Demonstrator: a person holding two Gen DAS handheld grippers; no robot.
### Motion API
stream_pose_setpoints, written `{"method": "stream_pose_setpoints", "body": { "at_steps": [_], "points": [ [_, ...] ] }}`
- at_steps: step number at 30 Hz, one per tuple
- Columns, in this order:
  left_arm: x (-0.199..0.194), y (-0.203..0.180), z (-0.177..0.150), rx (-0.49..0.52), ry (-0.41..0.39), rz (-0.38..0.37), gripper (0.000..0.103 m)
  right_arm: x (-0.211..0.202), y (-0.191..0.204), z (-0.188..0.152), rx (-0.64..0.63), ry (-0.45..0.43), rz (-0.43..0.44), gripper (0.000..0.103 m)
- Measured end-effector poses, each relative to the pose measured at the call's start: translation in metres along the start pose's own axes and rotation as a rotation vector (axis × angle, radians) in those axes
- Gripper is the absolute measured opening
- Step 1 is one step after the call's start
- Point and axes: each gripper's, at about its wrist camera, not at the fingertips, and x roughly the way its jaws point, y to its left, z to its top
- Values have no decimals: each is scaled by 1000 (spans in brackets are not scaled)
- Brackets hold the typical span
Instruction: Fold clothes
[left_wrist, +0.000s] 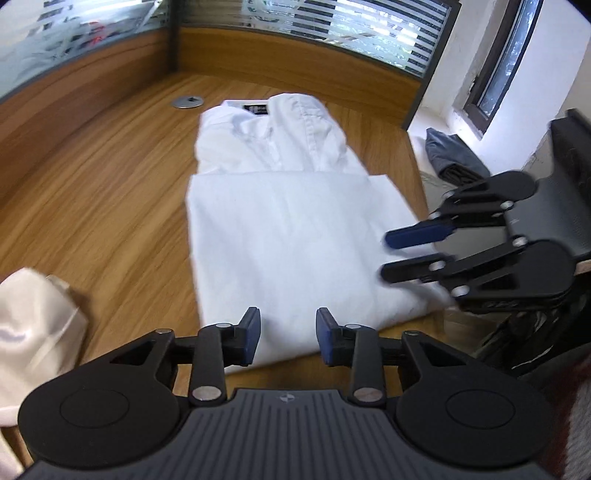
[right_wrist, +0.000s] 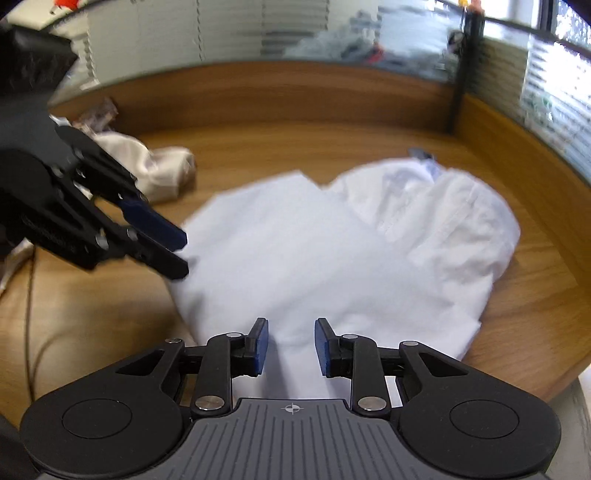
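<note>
Left wrist view: white shirt (left_wrist: 291, 229) flat on the wooden bench (left_wrist: 110, 192), already narrowed to a long strip, with the near part doubled over the body so that a straight folded edge crosses just below the collar. Collar and a dark label at the far end, puffed up and not flat. Left tongs (left_wrist: 287, 341) poised above the near hem, jaws parted, nothing between the pads. Right tongs (left_wrist: 386, 254) reaching in from the right over the shirt's right edge, jaws also apart, no cloth seen between them. Cream garment (left_wrist: 33, 325) heaped at the near left, blue-grey garment (left_wrist: 450, 155) off the bench near the window sill.

Right wrist view: same shirt (right_wrist: 332, 251) seen from its right side, smooth folded panel nearest, rumpled collar part beyond. Right tongs (right_wrist: 291, 345) over the near edge, open and empty. Left tongs (right_wrist: 181, 251) at the shirt's left edge, slightly parted, holding nothing that shows. Cream garment (right_wrist: 155, 170) crumpled behind them on the bench (right_wrist: 535, 295).

Judged progress: sides tucked in and one lengthwise fold lying in place, so well along for this shirt; probably one more fold over the collar end, or squaring up, left. Cream garment looks unfolded, likely work remaining.
</note>
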Motion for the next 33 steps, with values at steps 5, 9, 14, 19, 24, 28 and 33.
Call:
{"method": "stream_pose_setpoints", "body": {
  "at_steps": [5,9,14,19,24,28,33],
  "points": [
    [-3,12,-13,35,14,55,48,8,14,-21,-45,54,-8,35],
    [-2,16,-19,82,11,65,57,-12,10,-20,72,31,-45,44],
    [3,16,-21,103,13,59,61,-31,14,-47,153,54,-146,55],
    [11,14,-23,124,20,52,62,-32,18,-70,170,107,-167,62],
    [18,12,-24,144,26,44,62,-20,25,-77,166,142,-143,58],
    [23,10,-23,113,29,37,60,-14,15,-77,225,169,-129,39],
    [25,1,-23,56,18,36,58,-10,6,-73,156,189,-104,29]
  ]
}}
